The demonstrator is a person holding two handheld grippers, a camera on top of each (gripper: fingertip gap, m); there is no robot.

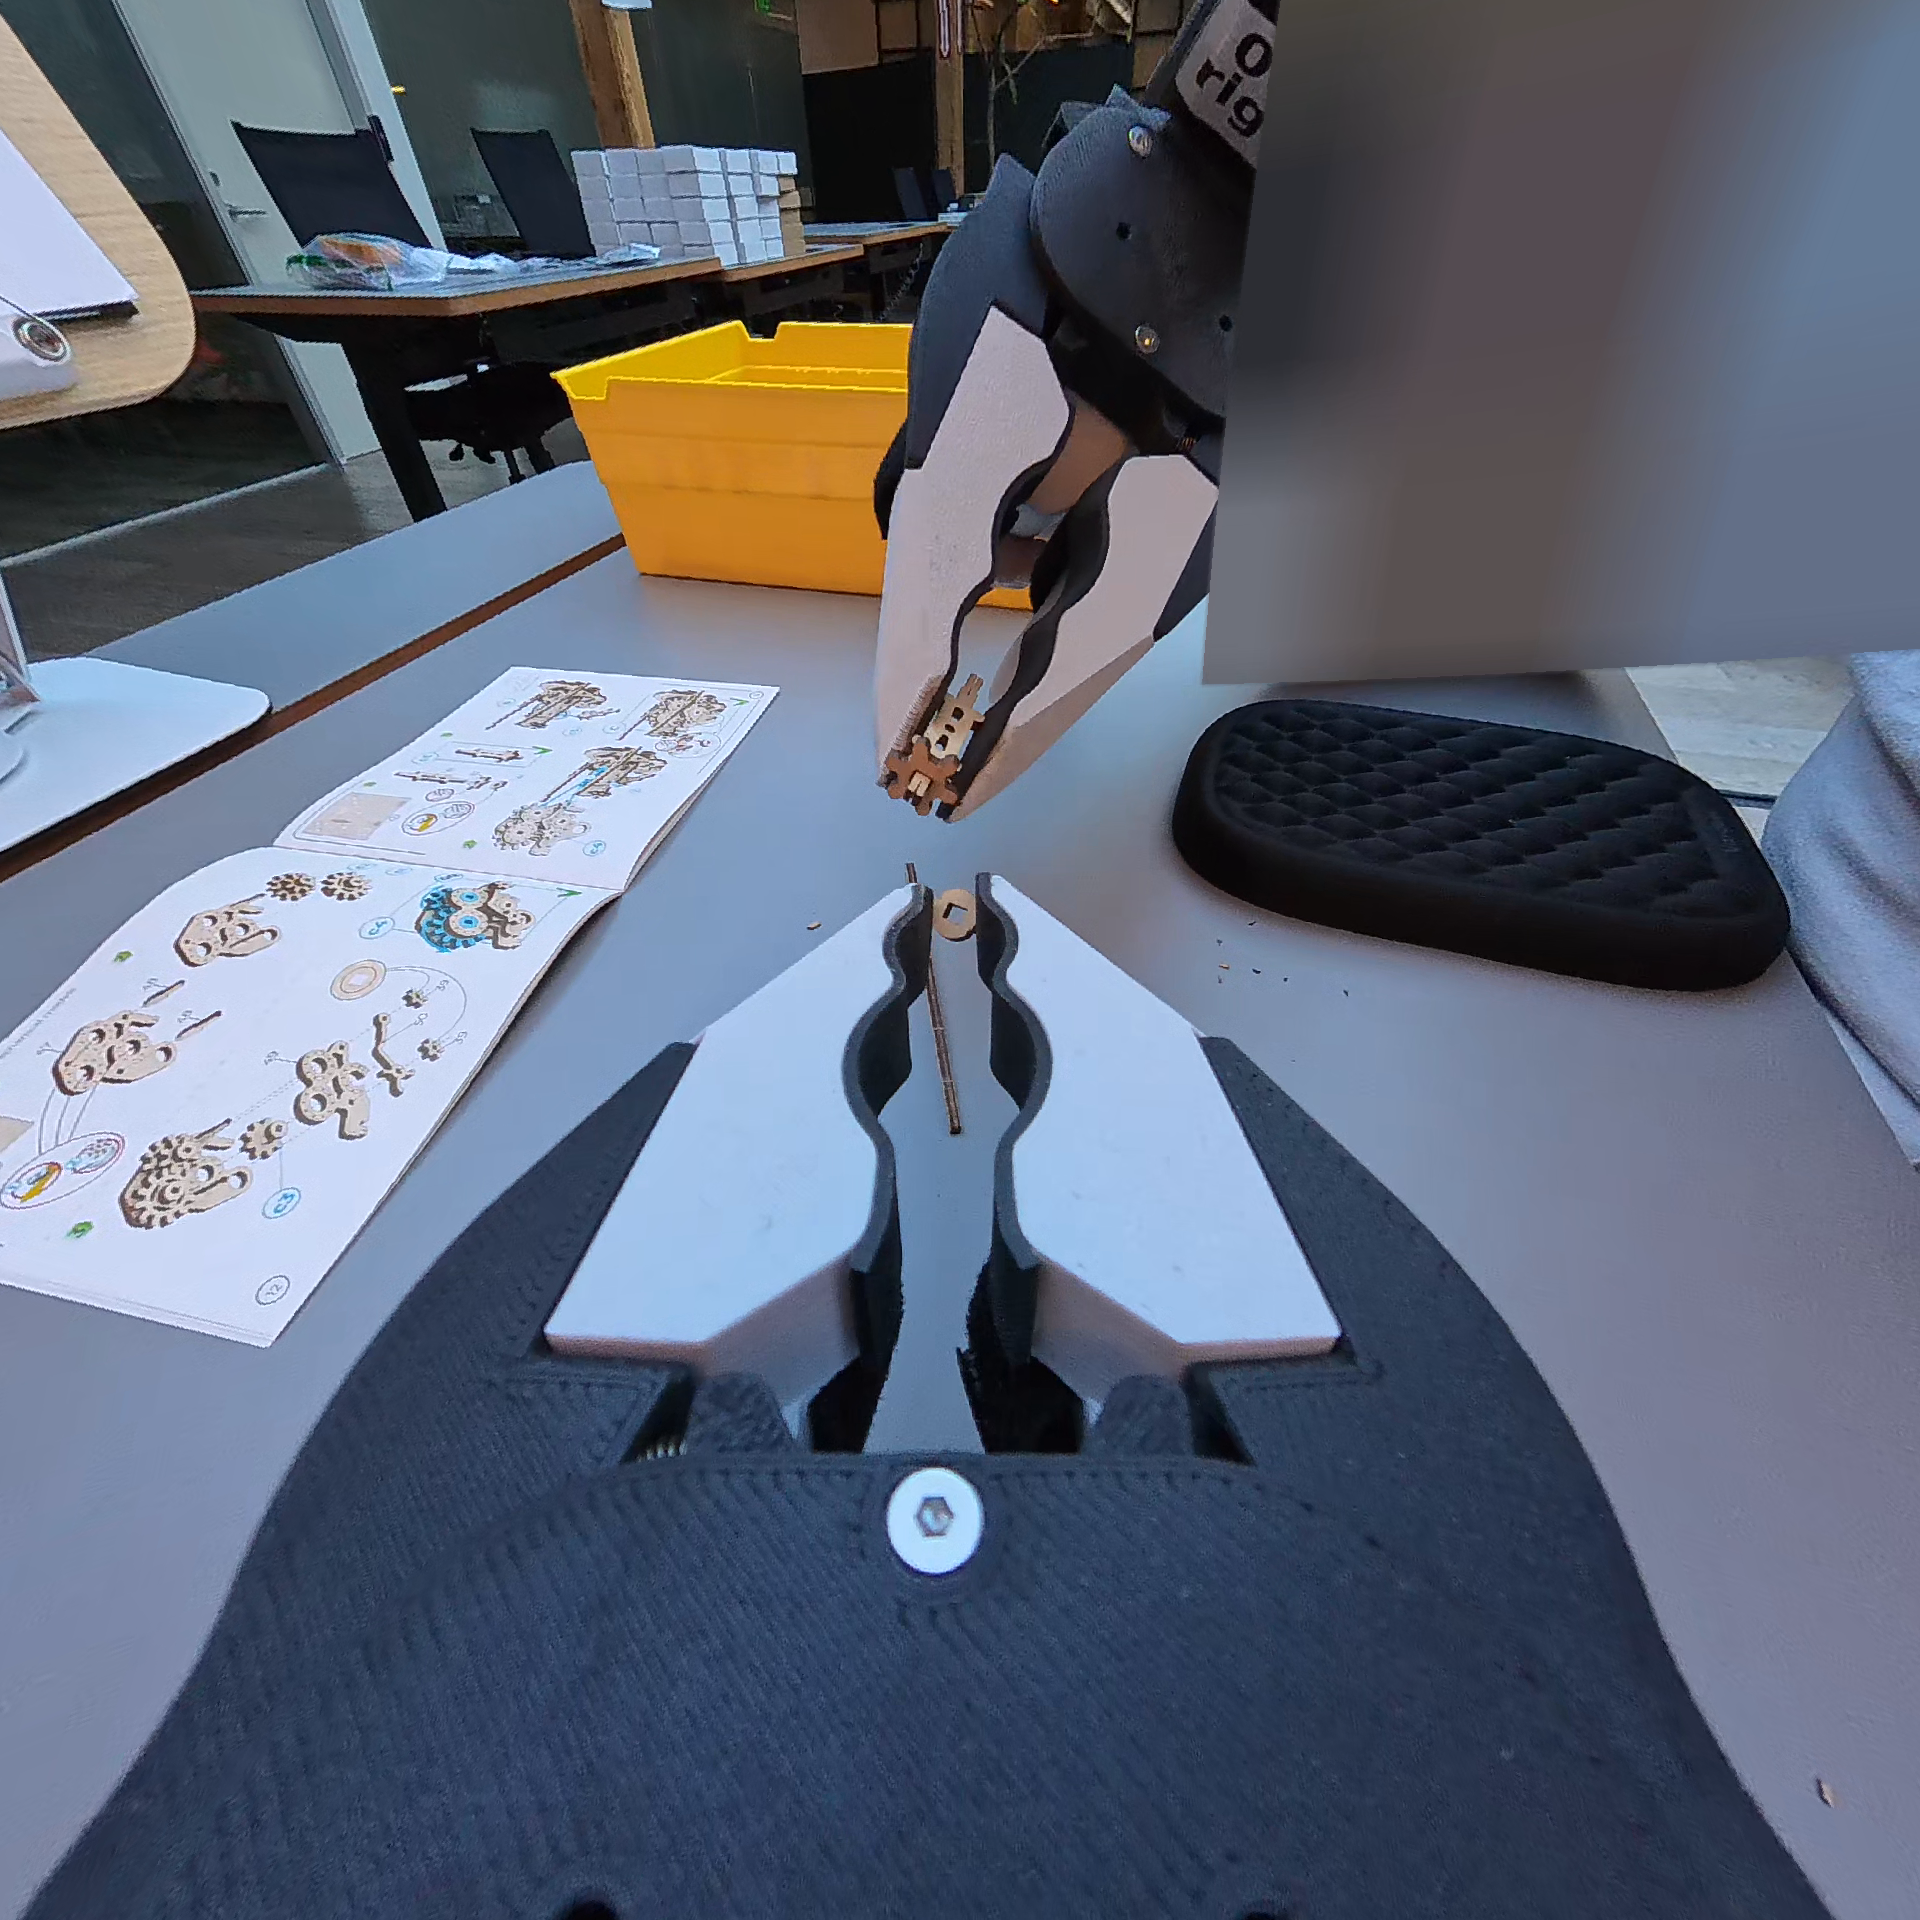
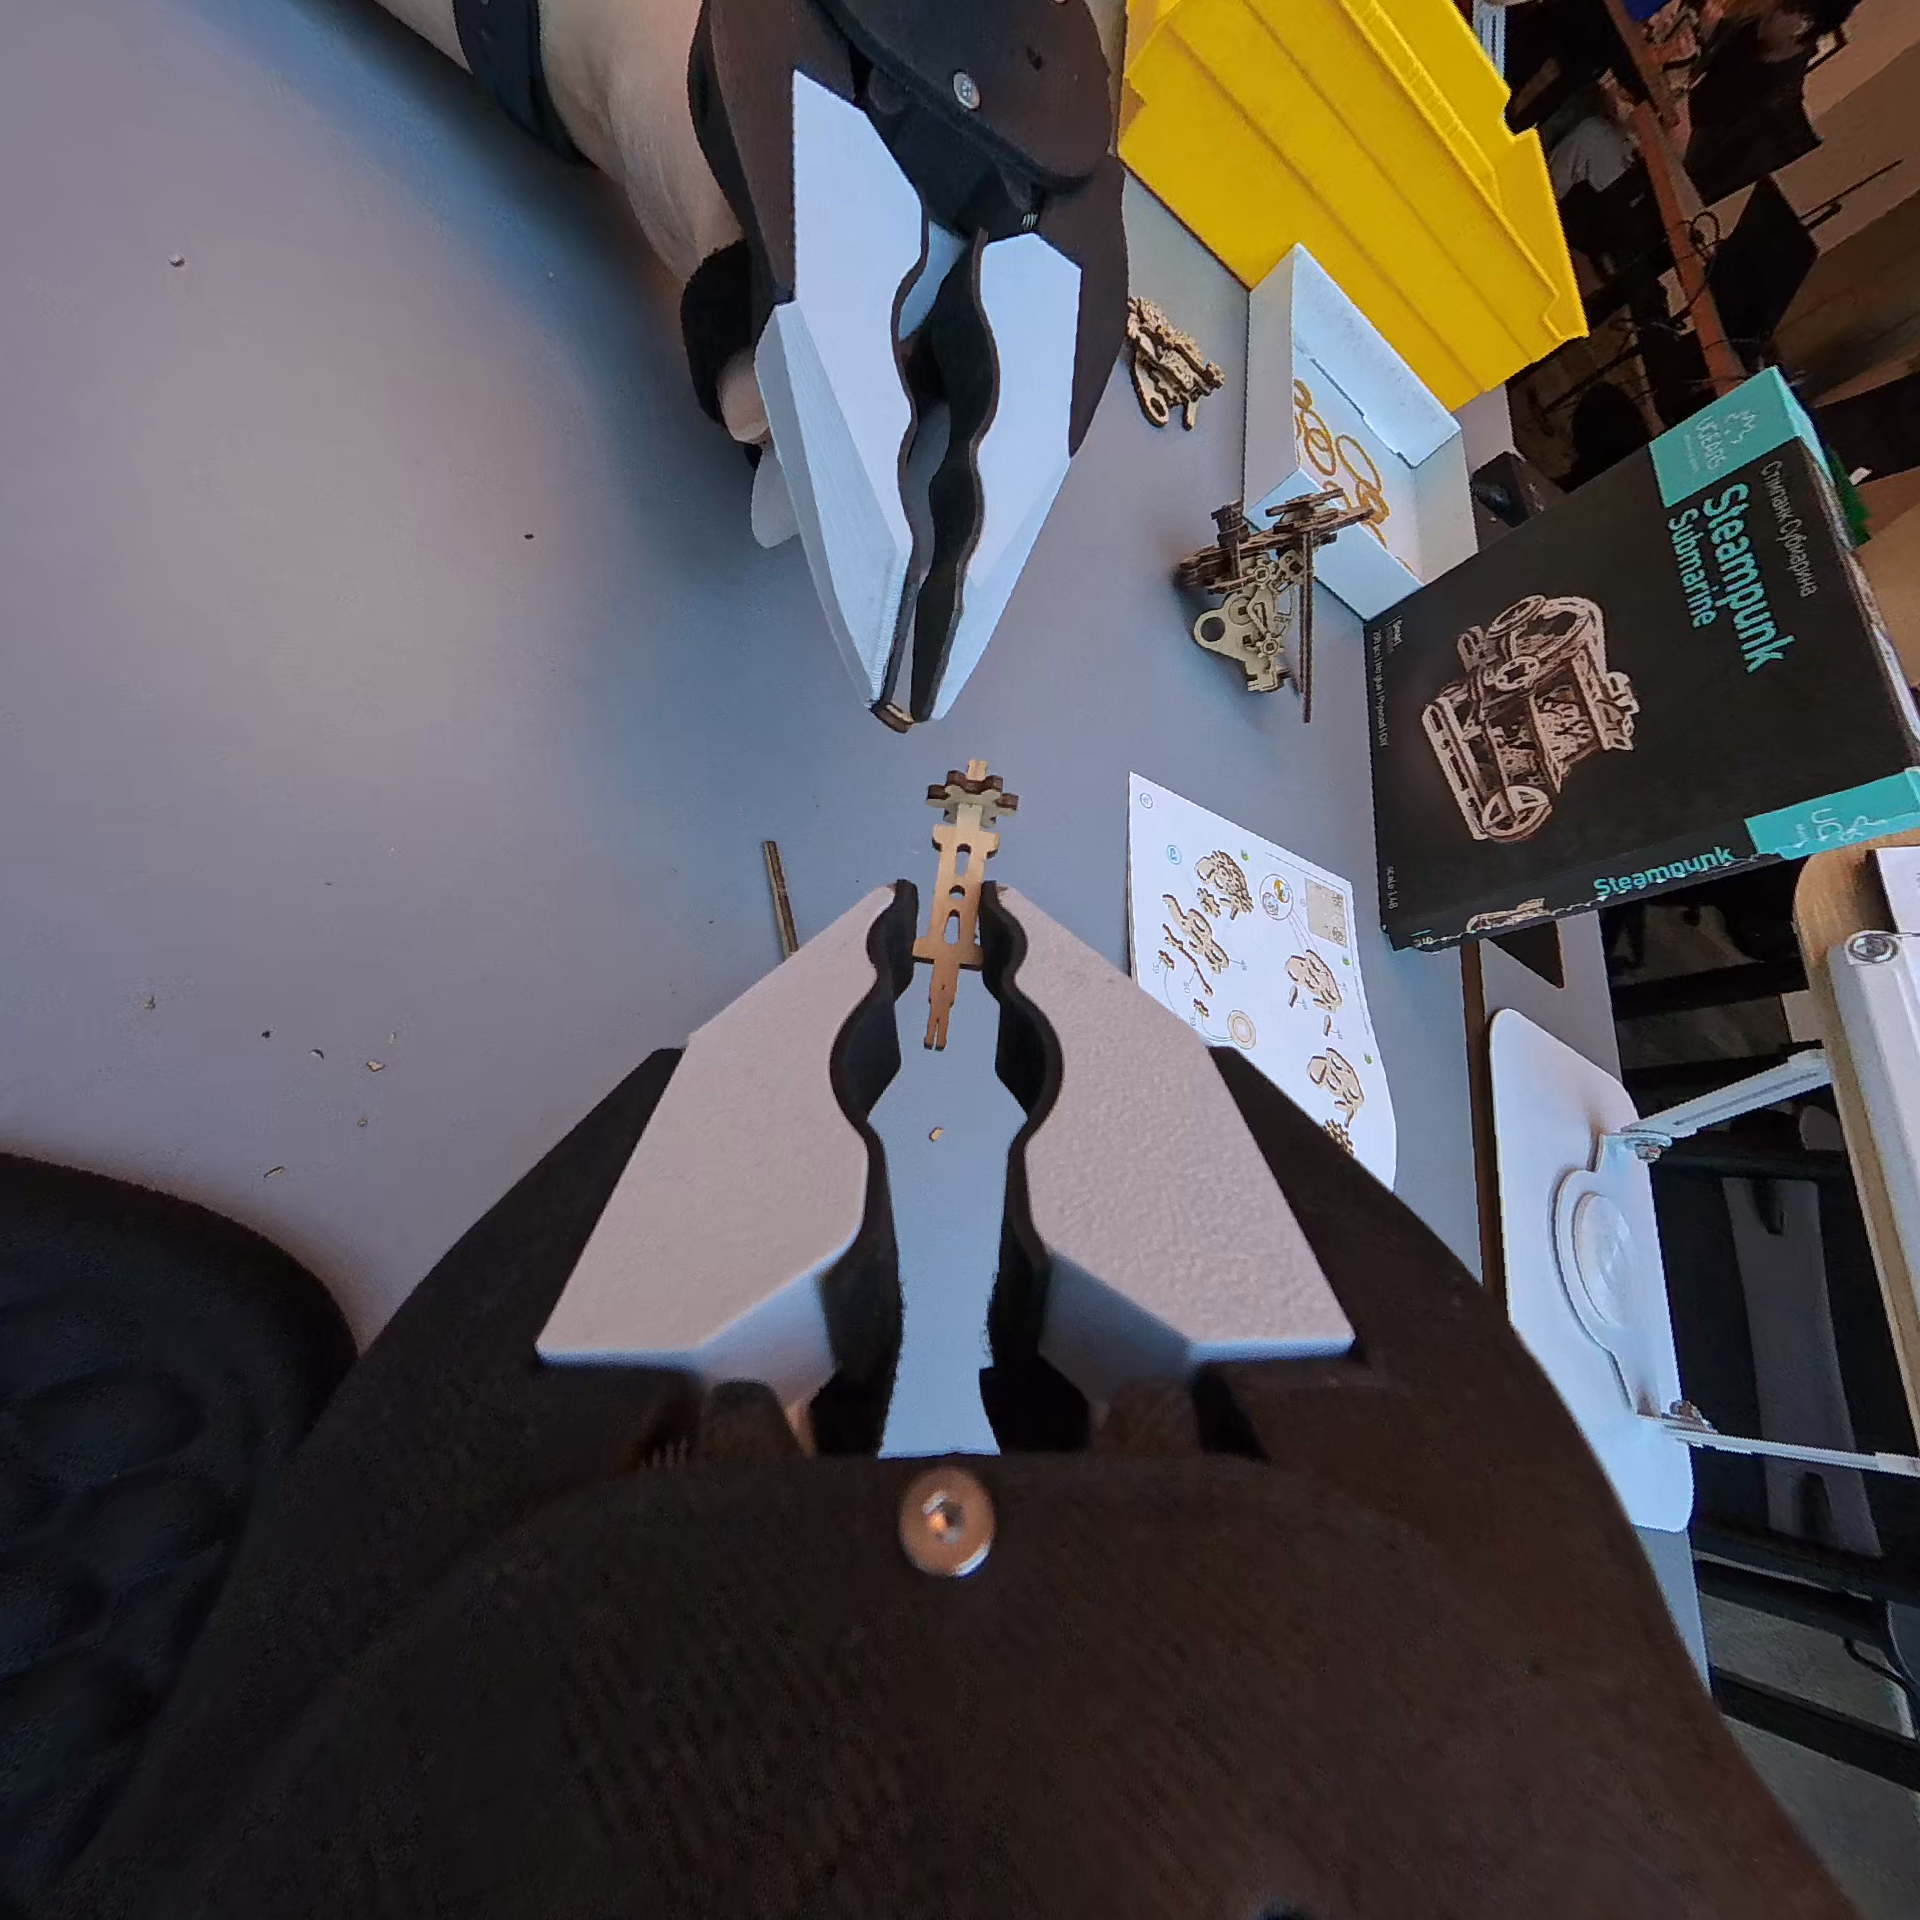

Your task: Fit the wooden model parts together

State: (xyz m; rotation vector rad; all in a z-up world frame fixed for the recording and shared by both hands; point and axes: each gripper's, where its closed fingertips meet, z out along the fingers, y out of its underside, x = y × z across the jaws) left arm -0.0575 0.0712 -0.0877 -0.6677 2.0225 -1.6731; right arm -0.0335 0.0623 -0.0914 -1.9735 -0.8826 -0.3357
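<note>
Grey table [image 2: 312, 520]; model box [image 2: 1621, 675] right-view only.

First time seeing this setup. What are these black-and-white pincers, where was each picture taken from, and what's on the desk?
No robot: a person holds a two-finger gripper in each hand, each with a camera looking along its fingers. The left camera's picture shows the left gripper at the bottom, pinching a small wooden ring, with the right gripper opposite. The right camera's picture shows the right gripper clamping a slotted wooden strip with a small gear on its end. On the grey table lie a thin wooden stick, an open instruction booklet, yellow bins, a black pad, the kit box and a half-built wooden model.
</note>
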